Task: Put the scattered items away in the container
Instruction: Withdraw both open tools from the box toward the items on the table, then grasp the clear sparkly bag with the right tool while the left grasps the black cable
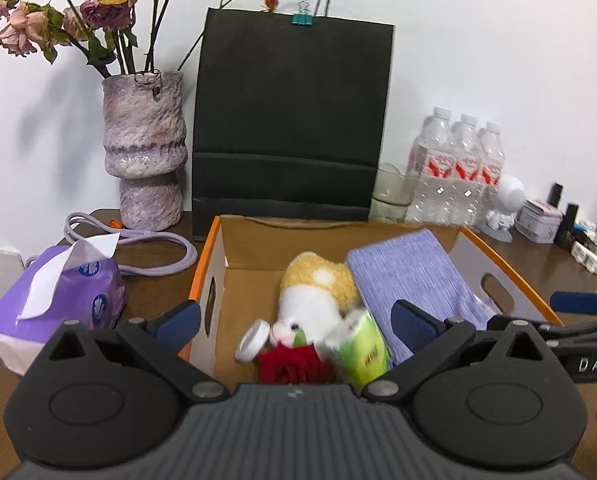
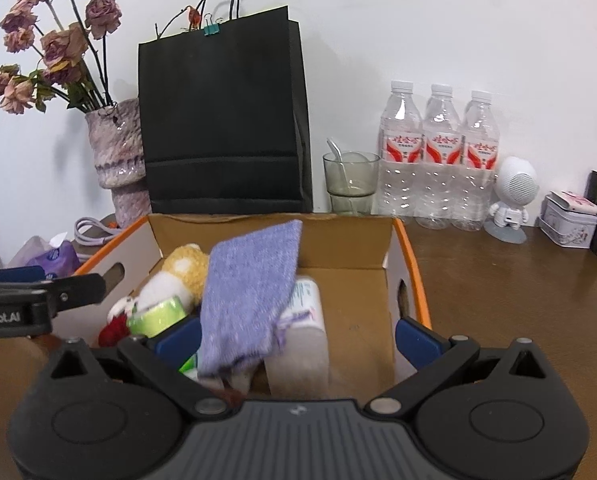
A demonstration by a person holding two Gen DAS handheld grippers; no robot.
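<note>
A: Left wrist view first: where do the scattered items sit?
B: Inside the cardboard box (image 1: 234,256) with the orange rim. A plush toy (image 1: 318,296), a purple cloth (image 1: 414,280), a green packet (image 1: 364,350), a red rose (image 1: 292,366) and a small white lid (image 1: 252,339) all lie in it.
A: And the left gripper (image 1: 296,322)?
B: Its blue-padded fingers (image 1: 178,320) are spread wide above the box, one outside the left wall, and they grip nothing.
A: The right gripper (image 2: 298,334)?
B: Also spread wide over the box. The purple cloth (image 2: 250,292) leans against its left finger (image 2: 178,336), but whether they touch I cannot tell; nothing sits clamped between them. A white bottle (image 2: 302,320) lies under the cloth.
A: Around the box?
B: On the brown tabletop (image 2: 498,280): a black paper bag (image 2: 222,120) behind it, a vase (image 1: 146,148) of dried roses and a tissue pack (image 1: 58,300) to the left, and three water bottles (image 2: 438,152) to the right.
</note>
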